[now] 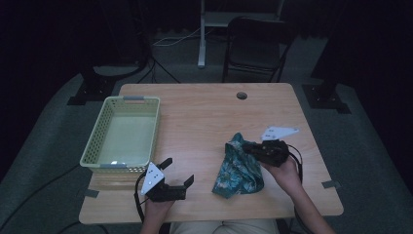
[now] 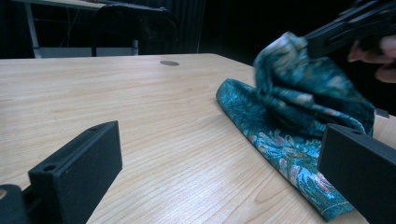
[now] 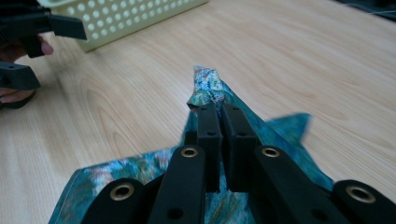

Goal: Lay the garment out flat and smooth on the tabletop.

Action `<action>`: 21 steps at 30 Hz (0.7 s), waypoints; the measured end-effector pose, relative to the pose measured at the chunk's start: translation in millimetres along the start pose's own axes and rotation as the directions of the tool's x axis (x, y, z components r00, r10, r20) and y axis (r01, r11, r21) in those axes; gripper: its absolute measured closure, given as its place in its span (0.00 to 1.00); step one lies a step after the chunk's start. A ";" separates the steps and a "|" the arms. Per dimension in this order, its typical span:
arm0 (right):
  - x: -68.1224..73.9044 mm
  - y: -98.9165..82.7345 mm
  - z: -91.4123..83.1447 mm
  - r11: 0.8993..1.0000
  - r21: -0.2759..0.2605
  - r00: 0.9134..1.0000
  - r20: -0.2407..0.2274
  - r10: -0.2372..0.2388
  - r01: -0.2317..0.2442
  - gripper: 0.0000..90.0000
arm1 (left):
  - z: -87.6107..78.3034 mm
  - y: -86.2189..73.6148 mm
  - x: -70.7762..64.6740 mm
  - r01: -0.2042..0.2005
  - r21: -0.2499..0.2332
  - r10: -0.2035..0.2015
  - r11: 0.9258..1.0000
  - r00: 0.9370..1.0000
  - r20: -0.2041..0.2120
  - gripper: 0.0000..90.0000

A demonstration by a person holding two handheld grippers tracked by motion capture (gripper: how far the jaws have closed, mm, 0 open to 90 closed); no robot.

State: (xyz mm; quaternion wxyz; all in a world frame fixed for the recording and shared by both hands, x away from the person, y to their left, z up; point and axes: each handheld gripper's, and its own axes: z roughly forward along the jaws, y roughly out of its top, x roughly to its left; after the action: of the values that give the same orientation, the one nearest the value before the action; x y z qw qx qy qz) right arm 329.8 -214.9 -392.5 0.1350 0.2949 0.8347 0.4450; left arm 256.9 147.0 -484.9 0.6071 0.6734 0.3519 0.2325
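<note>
A teal flower-patterned cloth (image 1: 238,168) lies on the right half of the wooden table (image 1: 204,112), one end lifted off the surface. My right gripper (image 1: 248,146) is shut on that raised end; in the right gripper view the two jaws pinch a bunched tip of the cloth (image 3: 205,88). My left gripper (image 1: 178,171) rests near the table's front edge, left of the cloth, open with nothing between its jaws. The left gripper view has the cloth (image 2: 289,121) draped ahead, pulled up at its far end by the right gripper (image 2: 308,44).
A pale green perforated basket (image 1: 95,141) stands empty at the table's left side. A round cable hole (image 1: 241,95) sits near the far edge. A dark chair (image 1: 255,48) and a stand leg are behind the table.
</note>
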 end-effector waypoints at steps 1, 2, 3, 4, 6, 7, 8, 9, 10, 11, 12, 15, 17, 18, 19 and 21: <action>-1.3 -3.4 -7.0 1.000 -0.013 1.000 0.011 0.006 -0.005 0.96 | -0.1 0.0 0.0 0.001 0.000 -0.001 1.000 1.000 0.001 0.01; -2.7 -7.1 -14.1 1.000 -0.025 1.000 0.019 0.017 -0.016 0.96 | -0.1 0.0 0.1 0.001 0.000 -0.001 1.000 1.000 0.000 0.01; -4.2 -10.9 -21.0 0.999 -0.035 0.999 0.032 0.030 -0.029 0.96 | 0.0 0.0 0.1 0.002 0.001 -0.002 1.000 1.000 0.002 0.01; -5.7 -14.9 -27.9 0.998 -0.045 0.998 0.046 0.042 -0.040 0.96 | 0.2 0.0 0.1 0.003 0.001 -0.003 1.000 1.000 0.003 0.01; -9.8 -23.9 -41.0 0.996 -0.058 0.996 0.067 0.066 -0.062 0.96 | 0.3 0.0 0.1 0.004 0.001 -0.004 1.000 1.000 0.001 0.01; -11.8 -29.2 -47.1 0.995 -0.064 0.994 0.081 0.079 -0.074 0.96 | 0.3 0.0 -0.1 0.005 0.001 -0.005 1.000 1.000 0.001 0.01; -13.9 -34.9 -52.9 0.994 -0.069 0.991 0.092 0.093 -0.087 0.96 | 0.4 0.0 -0.3 0.004 0.001 -0.004 1.000 1.000 -0.002 0.01; -16.5 -42.8 -59.5 0.992 -0.073 0.988 0.103 0.111 -0.103 0.96 | 0.4 0.0 -0.4 0.003 0.002 -0.003 1.000 1.000 -0.003 0.01; -18.2 -47.7 -63.1 0.991 -0.073 0.986 0.115 0.123 -0.115 0.96 | 0.6 0.1 -0.5 0.003 0.003 -0.003 1.000 1.000 -0.002 0.01; -21.9 -56.4 -68.8 0.988 -0.075 0.981 0.128 0.144 -0.135 0.96 | 0.5 0.1 -0.3 0.001 0.006 -0.001 1.000 1.000 -0.003 0.01; -24.7 -61.7 -71.7 0.986 -0.075 0.978 0.132 0.159 -0.150 0.96 | 0.4 0.2 -0.1 0.002 0.006 -0.002 1.000 1.000 -0.004 0.01; -37.1 -83.4 -81.3 0.973 -0.068 0.962 0.151 0.229 -0.221 0.95 | 0.6 0.3 -0.1 0.002 0.009 -0.002 1.000 1.000 -0.005 0.01; -43.3 -97.3 -86.0 0.966 -0.052 0.950 0.174 0.260 -0.255 0.94 | 0.5 0.3 -0.5 0.000 0.009 0.000 1.000 1.000 -0.007 0.01; -45.6 -104.3 -88.3 0.962 -0.044 0.943 0.189 0.274 -0.270 0.94 | 0.6 0.3 -0.6 -0.001 0.010 0.002 1.000 1.000 -0.008 0.01; -48.0 -111.3 -90.4 0.958 -0.037 0.937 0.199 0.287 -0.286 0.94 | 0.6 0.3 -0.5 -0.001 0.010 0.001 1.000 1.000 -0.008 0.01; -52.2 -124.7 -95.1 0.948 -0.027 0.924 0.216 0.315 -0.317 0.94 | 0.8 0.3 -0.6 0.001 0.009 -0.001 1.000 1.000 -0.013 0.01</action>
State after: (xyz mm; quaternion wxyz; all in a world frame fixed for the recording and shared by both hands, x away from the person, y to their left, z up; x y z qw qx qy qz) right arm 278.2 -363.6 -443.0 0.1509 0.4731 0.7582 0.4226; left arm 257.1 146.0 -484.7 0.6019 0.6743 0.3574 0.2350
